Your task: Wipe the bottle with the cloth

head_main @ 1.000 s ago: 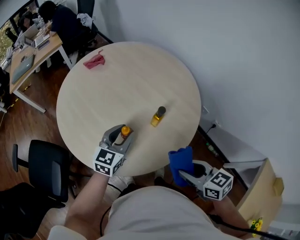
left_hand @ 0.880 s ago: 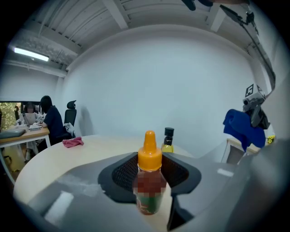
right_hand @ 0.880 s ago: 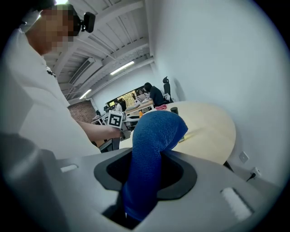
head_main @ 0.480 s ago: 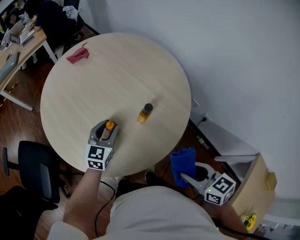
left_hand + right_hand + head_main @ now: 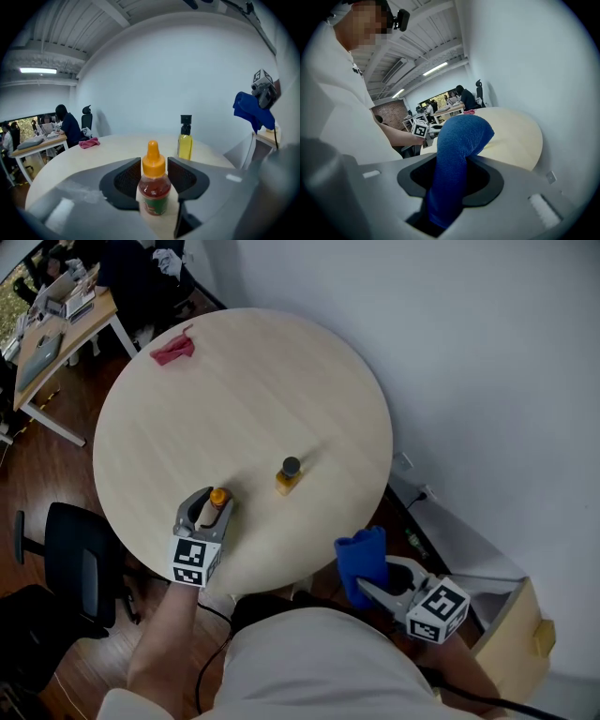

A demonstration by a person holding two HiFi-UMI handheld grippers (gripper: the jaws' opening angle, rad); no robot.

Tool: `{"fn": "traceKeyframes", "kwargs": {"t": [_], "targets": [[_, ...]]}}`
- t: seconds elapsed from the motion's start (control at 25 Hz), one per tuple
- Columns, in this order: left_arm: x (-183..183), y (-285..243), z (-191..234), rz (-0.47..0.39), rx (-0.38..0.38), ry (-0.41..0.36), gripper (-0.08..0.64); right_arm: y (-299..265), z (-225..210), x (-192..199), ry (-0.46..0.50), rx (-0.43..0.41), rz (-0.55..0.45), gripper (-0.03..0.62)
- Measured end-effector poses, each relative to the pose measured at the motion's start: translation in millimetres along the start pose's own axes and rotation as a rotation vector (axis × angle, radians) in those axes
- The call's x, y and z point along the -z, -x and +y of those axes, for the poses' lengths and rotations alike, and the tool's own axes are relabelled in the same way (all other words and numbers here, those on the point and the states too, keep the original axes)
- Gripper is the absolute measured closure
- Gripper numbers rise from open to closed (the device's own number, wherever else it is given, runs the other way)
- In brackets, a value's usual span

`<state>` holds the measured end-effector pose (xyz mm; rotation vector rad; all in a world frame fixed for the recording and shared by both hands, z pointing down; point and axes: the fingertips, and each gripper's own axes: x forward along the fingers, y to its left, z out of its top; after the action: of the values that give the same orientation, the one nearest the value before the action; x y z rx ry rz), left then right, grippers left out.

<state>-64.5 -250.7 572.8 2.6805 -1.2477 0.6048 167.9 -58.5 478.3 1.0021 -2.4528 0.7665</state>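
Note:
A small red sauce bottle (image 5: 217, 502) with an orange cap stands near the round table's (image 5: 244, 390) front edge. My left gripper (image 5: 208, 504) is shut on it, its pads pressing both sides of the bottle (image 5: 153, 190). Further in on the table, a yellow bottle (image 5: 288, 475) with a black cap stands upright and free. The left gripper view shows this yellow bottle (image 5: 185, 139) just right of centre. My right gripper (image 5: 366, 579) hovers off the table's near right edge, shut on a blue cloth (image 5: 361, 554). The cloth (image 5: 458, 145) rises in a fold from between the jaws.
A pink cloth (image 5: 172, 349) lies at the table's far left rim. A black office chair (image 5: 80, 568) stands left of the table, a wooden cabinet (image 5: 511, 643) at the right. A desk (image 5: 56, 329) with people sits at the top left. A white wall runs close along the right.
The head view has shifted a little. The left gripper stays shut on the sauce bottle at the front edge, and the right one still holds the blue cloth off the table.

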Motion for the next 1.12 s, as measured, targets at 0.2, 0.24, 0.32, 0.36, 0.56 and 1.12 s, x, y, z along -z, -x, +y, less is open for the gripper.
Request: {"fn": "traceKeyframes", "kwargs": {"t": [0.2, 0.24, 0.32, 0.36, 0.56, 1.12], "targets": [[-20.7, 31.5, -3.0, 0.01, -0.087, -0.023, 0.373, 0.7, -15.7, -10.1, 0.028, -0.085, -0.034, 0.436], [-25.5, 38.7, -6.9, 0.013, -0.098, -0.023, 0.373, 0.8, -16.8, -12.4, 0.035, -0.103, -0.047, 0.436], [-35.9, 54.9, -17.5, 0.015, -0.111, -0.01, 0.376, -0.1, -17.5, -15.2, 0.048, -0.134, -0.07, 0.436], [-40.9, 63.3, -23.9, 0.014, -0.113, 0.001, 0.377, -0.8, -17.5, -15.3, 0.051, -0.147, -0.08, 0.436], [-59.5, 98.5, -57.9, 0.012, -0.097, 0.013, 0.388, -1.2, -15.9, -9.9, 0.078, -0.16, -0.103, 0.436], [-59.0, 234.5, -135.4, -0.095, 0.177, -0.071, 0.403, 15.8, 120.2, 19.8, 0.067, -0.027, -0.202, 0.436]]}}
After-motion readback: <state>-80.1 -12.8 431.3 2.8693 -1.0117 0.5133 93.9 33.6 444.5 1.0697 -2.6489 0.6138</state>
